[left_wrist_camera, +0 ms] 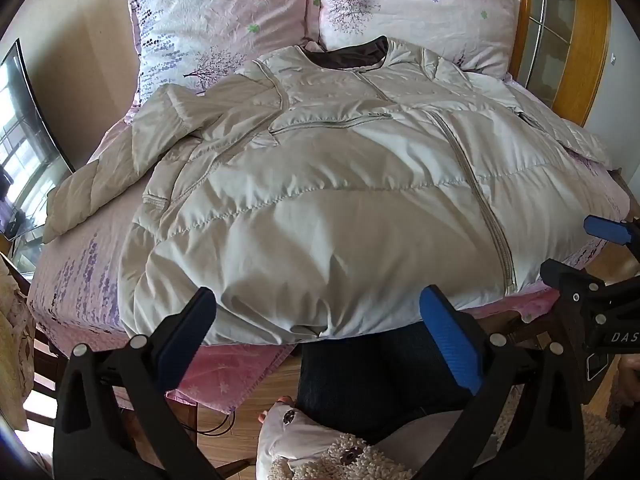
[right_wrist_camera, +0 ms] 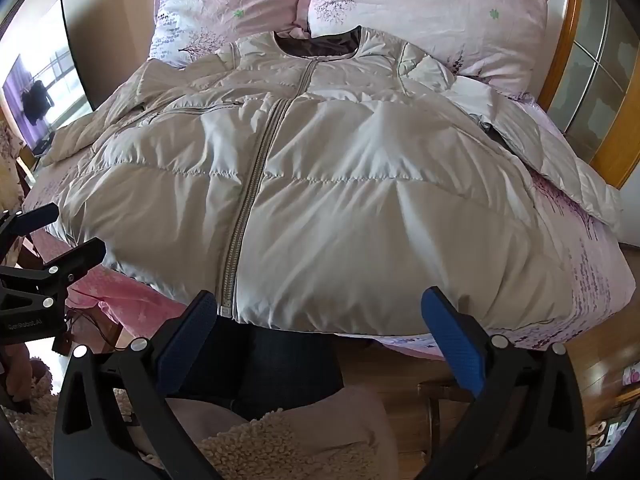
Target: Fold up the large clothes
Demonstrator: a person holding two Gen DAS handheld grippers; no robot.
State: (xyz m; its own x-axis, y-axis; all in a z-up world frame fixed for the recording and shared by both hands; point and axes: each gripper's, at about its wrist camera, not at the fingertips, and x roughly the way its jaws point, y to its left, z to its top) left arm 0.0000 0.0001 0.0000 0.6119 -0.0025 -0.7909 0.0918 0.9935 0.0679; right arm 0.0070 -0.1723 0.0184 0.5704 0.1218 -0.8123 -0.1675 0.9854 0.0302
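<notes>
A large beige quilted puffer jacket (left_wrist_camera: pixel 320 200) lies front up on the bed, zipped, collar towards the pillows and hem at the near edge. It also shows in the right wrist view (right_wrist_camera: pixel 340 200). Its left sleeve (left_wrist_camera: pixel 120 160) lies bent out to the left; its right sleeve (right_wrist_camera: pixel 560 168) trails off to the right. My left gripper (left_wrist_camera: pixel 320 320) is open and empty, just above the hem. My right gripper (right_wrist_camera: pixel 320 324) is open and empty over the hem beside the zipper's (right_wrist_camera: pixel 248 200) lower end.
The bed has a pink flowered sheet (left_wrist_camera: pixel 72 280) and two pink pillows (left_wrist_camera: pixel 224 28) at its head. A wooden headboard (left_wrist_camera: pixel 568 40) stands at the back right, a mirror (left_wrist_camera: pixel 24 140) at the left. The person's legs (left_wrist_camera: pixel 380 380) are at the bed's near edge, on a wooden floor.
</notes>
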